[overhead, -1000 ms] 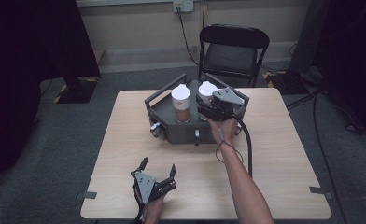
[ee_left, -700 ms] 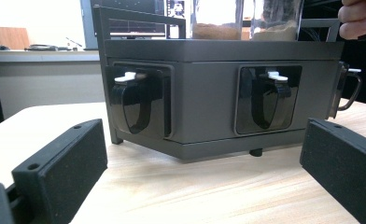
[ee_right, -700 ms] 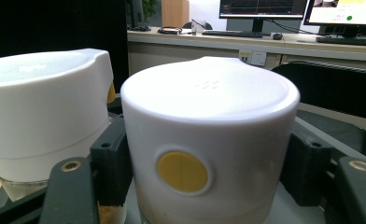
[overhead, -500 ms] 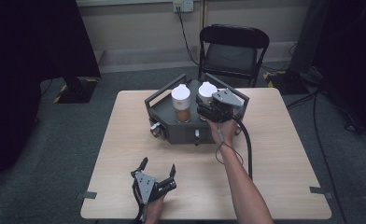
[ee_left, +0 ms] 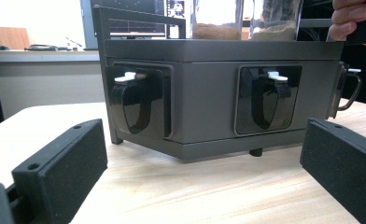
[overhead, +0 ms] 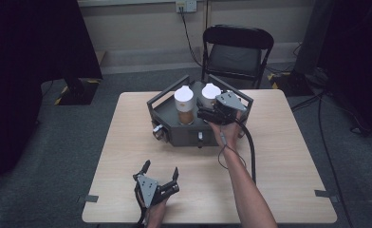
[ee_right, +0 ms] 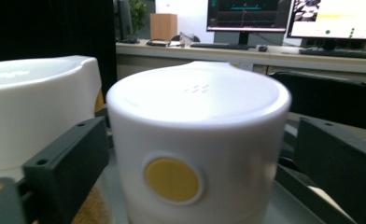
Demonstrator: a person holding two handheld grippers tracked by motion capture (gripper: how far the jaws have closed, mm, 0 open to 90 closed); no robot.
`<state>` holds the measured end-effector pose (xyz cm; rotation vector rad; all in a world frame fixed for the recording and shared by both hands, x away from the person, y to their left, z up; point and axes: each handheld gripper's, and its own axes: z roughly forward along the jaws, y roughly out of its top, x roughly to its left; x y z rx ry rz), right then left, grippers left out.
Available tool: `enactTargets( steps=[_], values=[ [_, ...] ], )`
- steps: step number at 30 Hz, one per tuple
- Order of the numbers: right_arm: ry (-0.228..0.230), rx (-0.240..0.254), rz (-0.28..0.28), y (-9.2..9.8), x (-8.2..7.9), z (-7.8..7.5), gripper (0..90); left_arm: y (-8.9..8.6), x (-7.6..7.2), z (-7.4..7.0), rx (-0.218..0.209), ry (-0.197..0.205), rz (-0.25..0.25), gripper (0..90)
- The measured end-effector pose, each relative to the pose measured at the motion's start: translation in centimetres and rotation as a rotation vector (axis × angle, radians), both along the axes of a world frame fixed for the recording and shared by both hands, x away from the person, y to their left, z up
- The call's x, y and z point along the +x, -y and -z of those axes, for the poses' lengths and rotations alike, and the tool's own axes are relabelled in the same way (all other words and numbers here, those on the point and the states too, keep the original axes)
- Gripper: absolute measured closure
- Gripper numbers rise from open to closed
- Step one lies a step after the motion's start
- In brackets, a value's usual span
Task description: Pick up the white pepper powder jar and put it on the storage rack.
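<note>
Right gripper (overhead: 207,113): fingers just spread, flanking white-lidded jar (ee_right: 197,144) without pressing; jar standing in grey dispenser tray (overhead: 167,111) on desk (overhead: 279,156), apparently released. Left gripper (overhead: 161,171): fingers spread, idle near desk edge

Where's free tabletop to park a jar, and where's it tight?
Bare wood on the table left of the dark grey rack, on the right strip past the cable, and in front between the left gripper and the right forearm. Crowded on the rack: two white-lidded jars, right gripper around one.
</note>
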<state>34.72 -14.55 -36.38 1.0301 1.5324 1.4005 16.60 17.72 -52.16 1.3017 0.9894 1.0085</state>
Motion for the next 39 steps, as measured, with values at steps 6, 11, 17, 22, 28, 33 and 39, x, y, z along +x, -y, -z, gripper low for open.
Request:
enactTargets(
  steps=[6,11,17,22,28,33,39],
  values=[
    [-0.005,0.047,-0.017,0.6,-0.1,0.2,0.0,0.0,0.0,0.0,0.0,0.0,0.0,0.1],
    [0.012,0.045,-0.015,0.6,-0.6,0.6,0.0,0.0,0.0,0.0,0.0,0.0,0.0,0.1],
    [0.027,0.044,-0.016,0.9,-1.1,0.5,0.0,0.0,0.0,0.0,0.0,0.0,0.0,0.0],
    [0.043,0.055,-0.029,1.1,-2.0,0.7,0.0,0.0,0.0,0.0,0.0,0.0,0.0,0.0],
    [0.049,0.051,-0.021,1.5,-2.4,0.8,0.0,0.0,0.0,0.0,0.0,0.0,0.0,0.0],
    [0.054,0.062,-0.02,1.9,-3.0,1.2,0.0,0.0,0.0,0.0,0.0,0.0,0.0,0.0],
    [0.058,0.055,-0.023,2.0,-3.6,1.3,0.0,0.0,0.0,0.0,0.0,0.0,0.0,0.0]
  ],
)
